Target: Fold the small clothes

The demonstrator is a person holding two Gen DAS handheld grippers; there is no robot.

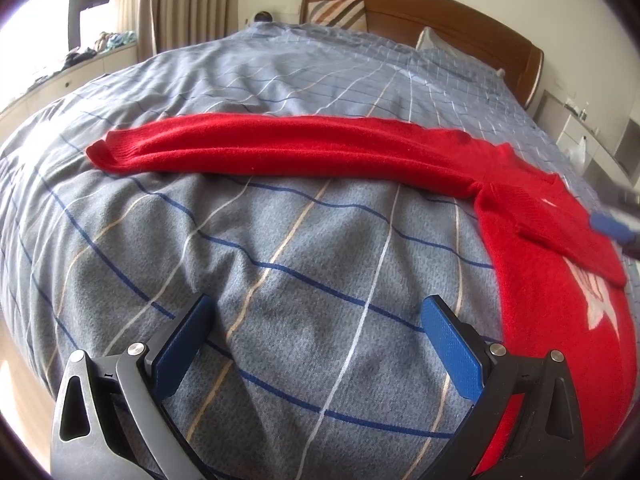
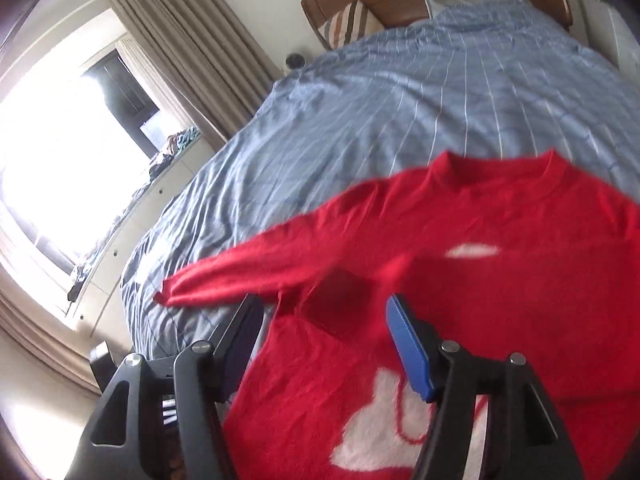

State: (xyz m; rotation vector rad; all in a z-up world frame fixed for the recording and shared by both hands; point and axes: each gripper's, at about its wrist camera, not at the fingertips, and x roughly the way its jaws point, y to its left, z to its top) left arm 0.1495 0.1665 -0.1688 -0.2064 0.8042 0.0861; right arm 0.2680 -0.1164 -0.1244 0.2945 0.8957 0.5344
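The red sweater (image 1: 560,264) lies flat on the blue checked bedspread (image 1: 280,248), its body at my right and 1 long sleeve (image 1: 280,148) stretched out straight to the left. I judge it soft, light and limp: fuzzy knit that will sag and drag unless lifted by an edge. The cuff (image 1: 100,154) looks the best place to pinch that sleeve; the shoulder seam or hem for the body.

I count 1 sweater, 1 outstretched sleeve and 1 sleeve already laid across the chest (image 1: 560,232), with 1 white motif (image 2: 384,432).

My left gripper (image 1: 316,344) hangs spread over bare bedspread, holding nothing. My right gripper (image 2: 324,336) is spread above the sweater's front, also empty.

Beyond: 1 striped cushion (image 1: 340,14) and 1 wooden headboard (image 1: 460,12).
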